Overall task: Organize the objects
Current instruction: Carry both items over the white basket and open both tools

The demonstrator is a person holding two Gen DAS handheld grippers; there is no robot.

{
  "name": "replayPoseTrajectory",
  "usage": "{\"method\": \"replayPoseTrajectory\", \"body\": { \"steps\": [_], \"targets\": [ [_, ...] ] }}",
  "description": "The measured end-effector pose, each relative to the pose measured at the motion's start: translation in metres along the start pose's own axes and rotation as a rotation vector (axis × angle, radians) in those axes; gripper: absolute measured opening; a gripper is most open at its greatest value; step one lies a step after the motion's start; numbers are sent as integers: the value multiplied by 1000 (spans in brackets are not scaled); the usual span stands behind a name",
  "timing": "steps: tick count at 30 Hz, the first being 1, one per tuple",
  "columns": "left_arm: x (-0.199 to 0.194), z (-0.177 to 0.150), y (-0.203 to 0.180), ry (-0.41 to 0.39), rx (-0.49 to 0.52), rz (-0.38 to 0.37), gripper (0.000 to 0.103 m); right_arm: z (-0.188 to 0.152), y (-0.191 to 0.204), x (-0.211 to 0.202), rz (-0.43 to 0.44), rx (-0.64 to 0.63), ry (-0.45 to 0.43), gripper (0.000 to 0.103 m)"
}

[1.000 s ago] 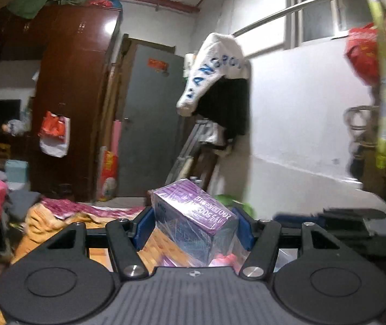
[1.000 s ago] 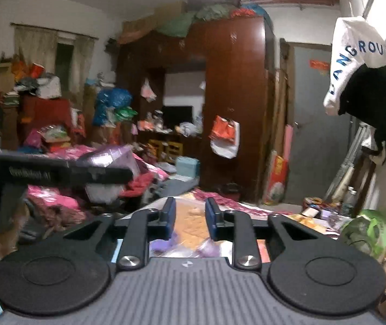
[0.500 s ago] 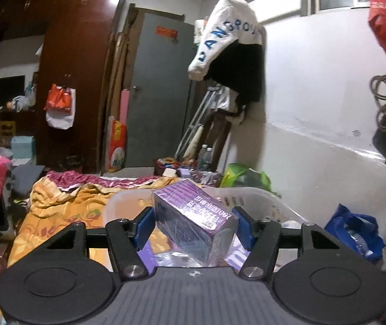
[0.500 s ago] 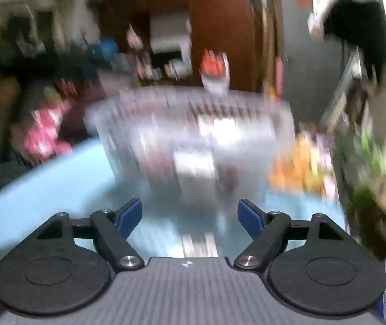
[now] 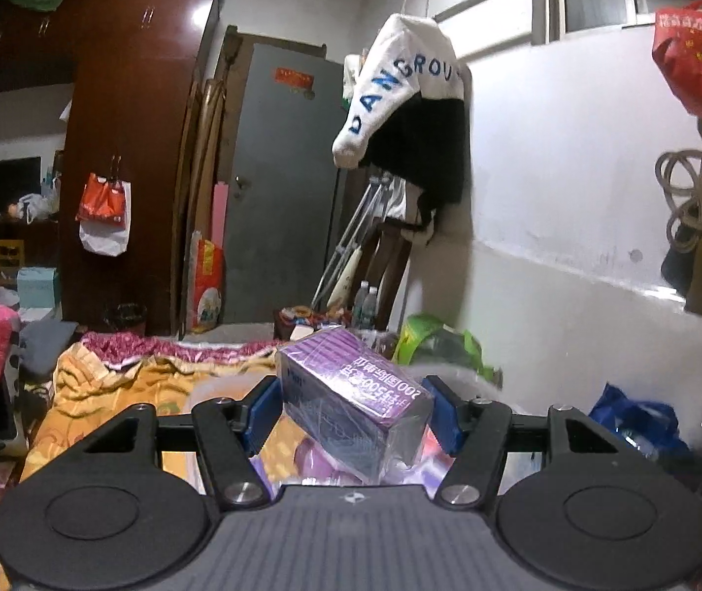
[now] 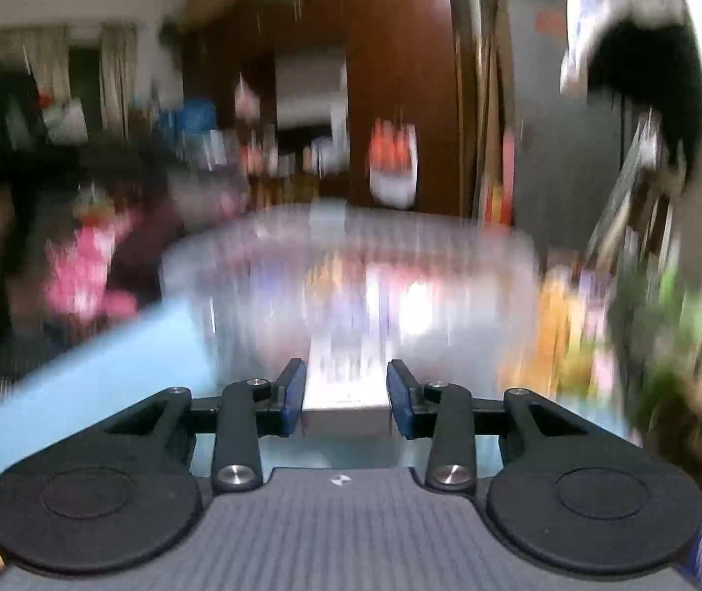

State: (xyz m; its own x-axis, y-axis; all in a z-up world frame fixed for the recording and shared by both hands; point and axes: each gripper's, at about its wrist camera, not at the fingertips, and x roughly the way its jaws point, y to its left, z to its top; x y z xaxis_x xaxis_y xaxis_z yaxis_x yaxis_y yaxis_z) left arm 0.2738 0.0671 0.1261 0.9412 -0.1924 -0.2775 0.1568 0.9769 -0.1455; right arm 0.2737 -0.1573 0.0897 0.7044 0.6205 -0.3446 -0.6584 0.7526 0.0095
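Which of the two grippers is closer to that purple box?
Left. The left gripper clamps the purple box between its pads; the right gripper is elsewhere, around a pale box.

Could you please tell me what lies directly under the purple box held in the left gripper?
Under the purple box show pink and lilac items, apparently in a pale basket; the left gripper hides the rest.

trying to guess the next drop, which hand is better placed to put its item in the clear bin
Left. The left tool already clamps the purple box over the clear bin. The right tool has just been closing on a pale box, though blur hides the contact.
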Motion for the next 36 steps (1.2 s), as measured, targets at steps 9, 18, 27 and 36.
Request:
{"method": "replayPoseTrajectory", "body": {
  "steps": [9,18,27,36],
  "targets": [
    [24,0,16,62,-47,46,66,65,-11,51,-12,-12,65,9],
    [13,-12,10,46,-29,7,66,-38,1,11,-24,-34,141,97],
    [11,-24,-2,53,-5,-15,66,-77,-20,49,-80,94,309,63],
    [-7,-7,-6,-8,10,-25,66,-9,13,-21,-63,1,-21,63]
  ]
}}
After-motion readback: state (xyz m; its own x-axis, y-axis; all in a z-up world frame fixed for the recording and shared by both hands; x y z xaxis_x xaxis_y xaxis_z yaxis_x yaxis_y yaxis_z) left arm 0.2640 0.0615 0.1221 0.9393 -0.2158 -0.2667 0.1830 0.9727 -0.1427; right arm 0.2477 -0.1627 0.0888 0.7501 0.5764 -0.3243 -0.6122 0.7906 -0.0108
